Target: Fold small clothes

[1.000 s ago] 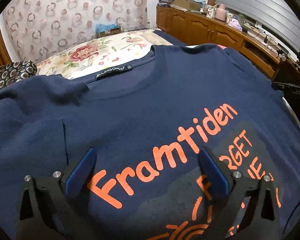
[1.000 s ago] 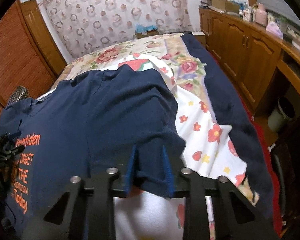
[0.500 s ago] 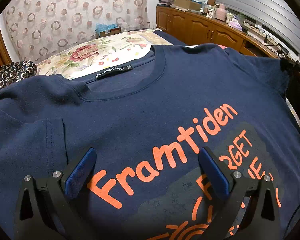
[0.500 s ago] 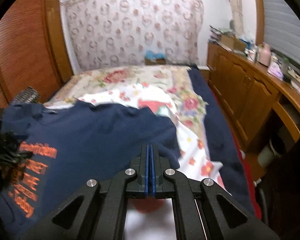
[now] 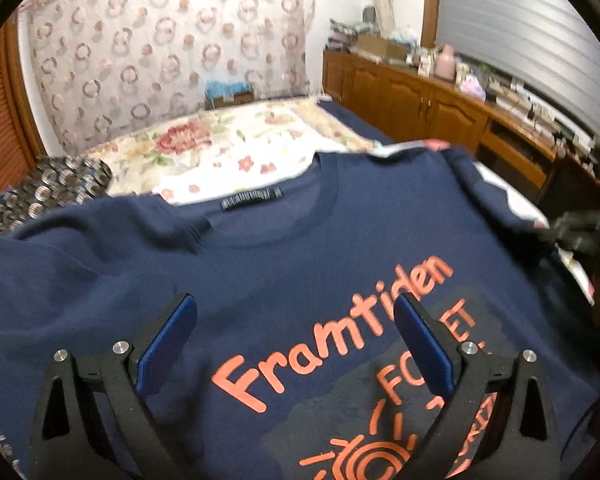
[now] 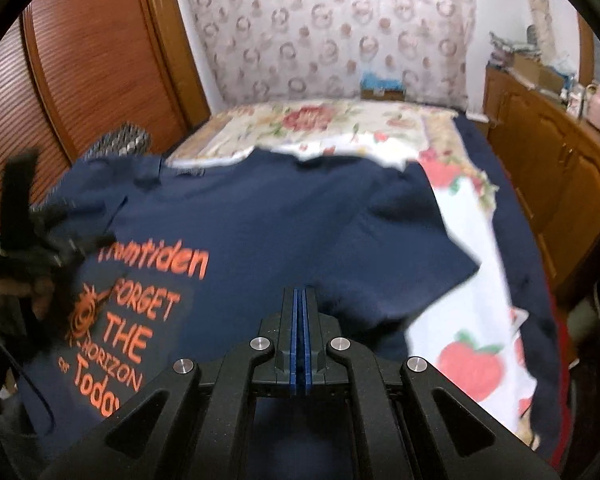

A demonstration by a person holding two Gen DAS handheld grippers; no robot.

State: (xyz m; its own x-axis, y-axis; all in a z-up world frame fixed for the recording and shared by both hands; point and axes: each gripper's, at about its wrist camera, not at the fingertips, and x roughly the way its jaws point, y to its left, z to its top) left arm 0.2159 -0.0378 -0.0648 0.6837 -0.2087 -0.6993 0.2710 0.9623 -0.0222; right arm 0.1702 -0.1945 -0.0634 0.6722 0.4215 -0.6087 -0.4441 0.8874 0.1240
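A navy T-shirt (image 5: 300, 272) with orange "Framtiden" print lies face up on the bed, collar away from me. My left gripper (image 5: 294, 308) hovers open over its chest, with nothing between the blue pads. My right gripper (image 6: 300, 292) is shut, its pads pressed together on the edge of the shirt's right sleeve (image 6: 400, 240), which is drawn in toward the shirt's body (image 6: 260, 216). In the left wrist view the right gripper (image 5: 576, 228) is a dark blur at the shirt's right edge. The left gripper (image 6: 40, 232) and the hand (image 6: 4, 292) holding it show blurred at the left.
The shirt rests on a floral bedspread (image 5: 228, 152) with a navy blanket (image 6: 500, 184) along the bed's right side. A dark patterned cushion (image 5: 60, 176) lies at the left. Wooden cabinets (image 5: 420, 96) line the right wall, louvred wardrobe doors (image 6: 80, 80) the left.
The right gripper closed on the sleeve hem and carried it leftward over the shirt. The left gripper rose a little and stayed open.
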